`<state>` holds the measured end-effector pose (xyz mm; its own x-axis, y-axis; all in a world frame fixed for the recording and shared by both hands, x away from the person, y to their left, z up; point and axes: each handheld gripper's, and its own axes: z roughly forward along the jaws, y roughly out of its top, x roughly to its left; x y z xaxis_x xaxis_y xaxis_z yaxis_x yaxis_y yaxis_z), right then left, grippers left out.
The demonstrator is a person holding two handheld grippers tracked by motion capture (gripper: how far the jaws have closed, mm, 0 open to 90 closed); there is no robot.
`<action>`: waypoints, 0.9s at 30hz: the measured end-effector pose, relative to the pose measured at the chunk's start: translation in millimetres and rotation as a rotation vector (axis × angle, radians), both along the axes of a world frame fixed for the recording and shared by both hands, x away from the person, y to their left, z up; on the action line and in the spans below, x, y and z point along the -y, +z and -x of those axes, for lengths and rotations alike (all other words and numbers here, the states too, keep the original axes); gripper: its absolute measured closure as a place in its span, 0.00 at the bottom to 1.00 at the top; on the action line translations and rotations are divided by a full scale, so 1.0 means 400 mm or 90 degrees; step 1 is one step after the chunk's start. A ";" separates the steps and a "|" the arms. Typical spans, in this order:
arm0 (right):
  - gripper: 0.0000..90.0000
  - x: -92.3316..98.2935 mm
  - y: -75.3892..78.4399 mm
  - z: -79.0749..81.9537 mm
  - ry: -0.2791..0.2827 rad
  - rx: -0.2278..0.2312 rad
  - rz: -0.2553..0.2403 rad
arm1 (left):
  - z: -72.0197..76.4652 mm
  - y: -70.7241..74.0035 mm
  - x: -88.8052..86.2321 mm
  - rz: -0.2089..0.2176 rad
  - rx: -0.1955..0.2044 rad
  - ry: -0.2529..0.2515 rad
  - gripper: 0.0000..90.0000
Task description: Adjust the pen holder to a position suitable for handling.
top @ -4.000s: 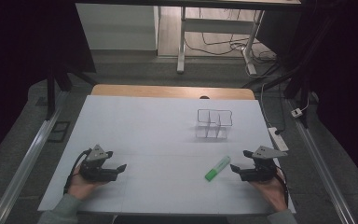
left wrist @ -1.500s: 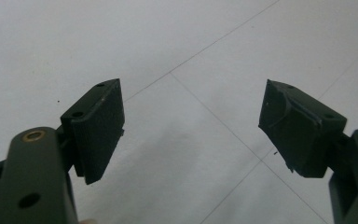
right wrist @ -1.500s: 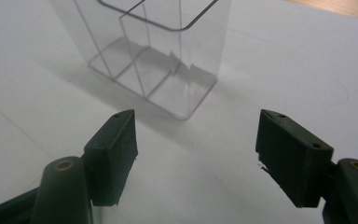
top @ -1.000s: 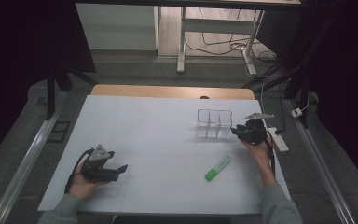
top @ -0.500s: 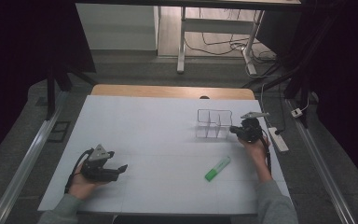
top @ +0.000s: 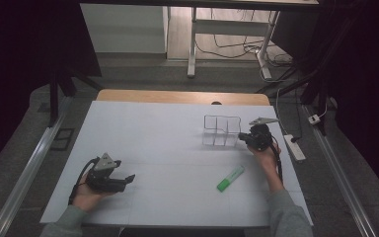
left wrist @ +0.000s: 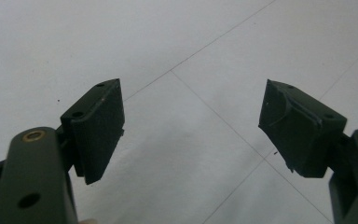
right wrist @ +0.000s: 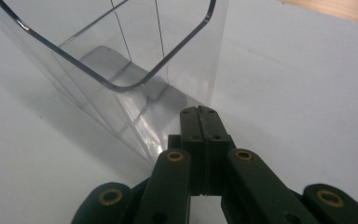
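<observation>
The table (top: 143, 148) is white, and on its right side stands the clear organizer (top: 221, 131), upright and empty. My right gripper (top: 244, 138) sits at its right near corner, jaws pressed together, tips touching the wall with nothing pinched between them. My left gripper (top: 128, 178) rests near left, jaws wide apart over bare table. The marker (top: 230, 178) lies near the organizer, untouched, so I judge little is done yet. I can read no writing.

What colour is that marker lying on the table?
Green; the marker shows best in the high view.
</observation>
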<state>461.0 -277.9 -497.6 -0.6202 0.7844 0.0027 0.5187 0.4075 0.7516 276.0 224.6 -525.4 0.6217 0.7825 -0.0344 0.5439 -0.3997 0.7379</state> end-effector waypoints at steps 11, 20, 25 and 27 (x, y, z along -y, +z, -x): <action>1.00 -0.049 -0.004 0.000 0.022 0.005 -0.003 | 0.003 0.002 0.002 -0.003 0.002 0.000 0.25; 1.00 -0.092 -0.006 -0.006 0.043 0.010 -0.009 | 0.004 0.002 0.001 -0.002 0.001 0.001 0.25; 1.00 -0.111 -0.007 -0.009 0.046 0.009 -0.009 | 0.003 0.001 0.000 -0.001 0.000 0.000 0.25; 1.00 -0.114 -0.008 -0.009 0.047 0.011 -0.011 | 0.003 0.001 0.000 0.000 -0.001 0.001 0.25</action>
<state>464.6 -232.2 -500.8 -0.6764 0.7365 0.0053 0.4748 0.4306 0.7675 274.9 224.6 -525.1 0.6208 0.7832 -0.0350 0.5455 -0.3994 0.7368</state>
